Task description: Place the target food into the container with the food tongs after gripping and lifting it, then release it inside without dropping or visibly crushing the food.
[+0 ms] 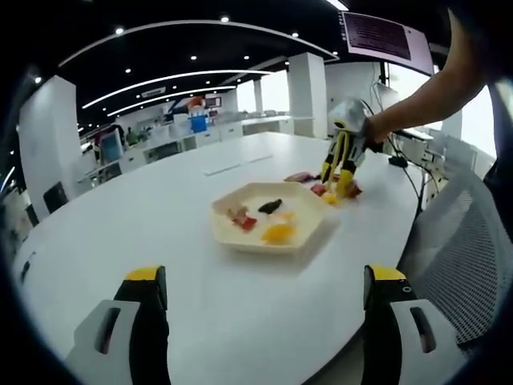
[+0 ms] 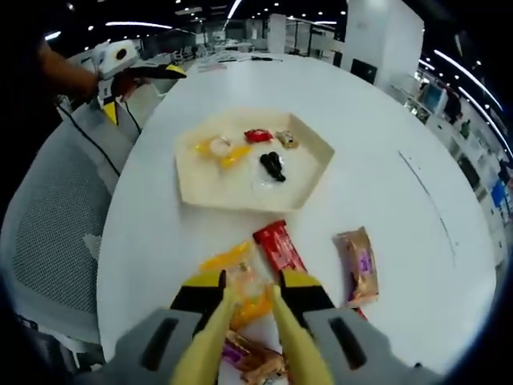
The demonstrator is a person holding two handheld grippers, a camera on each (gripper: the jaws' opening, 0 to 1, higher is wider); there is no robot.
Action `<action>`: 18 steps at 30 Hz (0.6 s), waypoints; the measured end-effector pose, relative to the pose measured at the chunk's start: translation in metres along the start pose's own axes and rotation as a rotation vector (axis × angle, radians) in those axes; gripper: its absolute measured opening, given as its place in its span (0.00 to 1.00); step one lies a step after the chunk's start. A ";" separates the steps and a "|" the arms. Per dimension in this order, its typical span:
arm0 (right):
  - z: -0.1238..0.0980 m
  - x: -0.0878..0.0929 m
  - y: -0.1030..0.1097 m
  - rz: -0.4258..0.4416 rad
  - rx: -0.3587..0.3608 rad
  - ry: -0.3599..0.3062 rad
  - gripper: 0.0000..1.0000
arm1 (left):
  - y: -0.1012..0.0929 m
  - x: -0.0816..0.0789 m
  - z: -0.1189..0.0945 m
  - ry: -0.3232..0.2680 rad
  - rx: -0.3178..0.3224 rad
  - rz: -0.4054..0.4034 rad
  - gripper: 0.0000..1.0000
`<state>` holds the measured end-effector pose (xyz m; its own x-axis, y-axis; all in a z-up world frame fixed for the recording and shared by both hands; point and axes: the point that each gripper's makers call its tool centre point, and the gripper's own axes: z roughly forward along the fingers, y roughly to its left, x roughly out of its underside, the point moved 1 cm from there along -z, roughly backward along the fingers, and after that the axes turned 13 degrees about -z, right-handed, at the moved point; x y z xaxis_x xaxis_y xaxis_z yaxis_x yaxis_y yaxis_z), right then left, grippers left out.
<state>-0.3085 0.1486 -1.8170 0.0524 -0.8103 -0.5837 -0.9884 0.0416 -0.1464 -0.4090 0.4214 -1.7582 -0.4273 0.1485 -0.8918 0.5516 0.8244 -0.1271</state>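
A beige hexagonal tray (image 2: 309, 178) (image 1: 232, 241) sits mid-table and holds several small foods: a black piece (image 2: 273, 166), a red one (image 2: 257, 135) and yellow-orange ones (image 2: 220, 150). My right gripper (image 2: 252, 293) (image 1: 346, 132) is shut on yellow food tongs (image 2: 210, 341) (image 1: 340, 167). The tong tips straddle a yellow-orange wrapped snack (image 2: 250, 307) lying on the table outside the tray; I cannot tell whether they pinch it. My left gripper (image 1: 264, 277) (image 2: 136, 68) is open over bare tabletop near the table edge, with nothing between its fingers.
Beside the tongs lie a red packet (image 2: 278, 245), a brown packet (image 2: 359, 265) and another wrapper (image 2: 255, 359). A grey mesh chair (image 2: 56, 216) (image 1: 461, 249) stands at the table edge. Cables (image 1: 405, 172) trail near the person's arm (image 1: 425, 96).
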 end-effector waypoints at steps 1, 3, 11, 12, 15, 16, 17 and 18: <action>0.000 -0.001 -0.001 0.021 0.006 -0.003 0.22 | 0.000 0.000 0.000 -0.003 -0.001 -0.001 0.99; 0.000 -0.001 0.000 0.075 0.000 -0.006 0.20 | 0.001 0.000 0.000 -0.003 -0.002 -0.004 0.99; -0.007 -0.005 -0.003 0.103 0.026 -0.015 0.20 | 0.001 -0.002 -0.001 -0.009 -0.004 -0.002 0.99; -0.008 -0.005 -0.004 0.111 0.030 -0.015 0.20 | 0.001 -0.002 -0.001 -0.010 -0.005 -0.003 0.99; -0.012 -0.006 -0.007 0.127 0.041 -0.021 0.19 | 0.001 -0.002 -0.001 -0.012 -0.006 -0.003 0.98; -0.014 -0.006 -0.008 0.128 0.043 -0.020 0.19 | 0.001 -0.003 -0.001 -0.013 -0.006 -0.004 0.98; -0.015 -0.007 -0.008 0.132 0.046 -0.021 0.19 | 0.001 -0.003 -0.001 -0.014 -0.007 -0.003 0.98; -0.017 -0.008 -0.010 0.135 0.052 -0.021 0.19 | 0.001 -0.003 -0.001 -0.014 -0.007 -0.002 0.98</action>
<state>-0.3017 0.1445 -1.7976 -0.0770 -0.7828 -0.6174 -0.9779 0.1800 -0.1063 -0.4082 0.4226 -1.7551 -0.4183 0.1392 -0.8976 0.5459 0.8283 -0.1260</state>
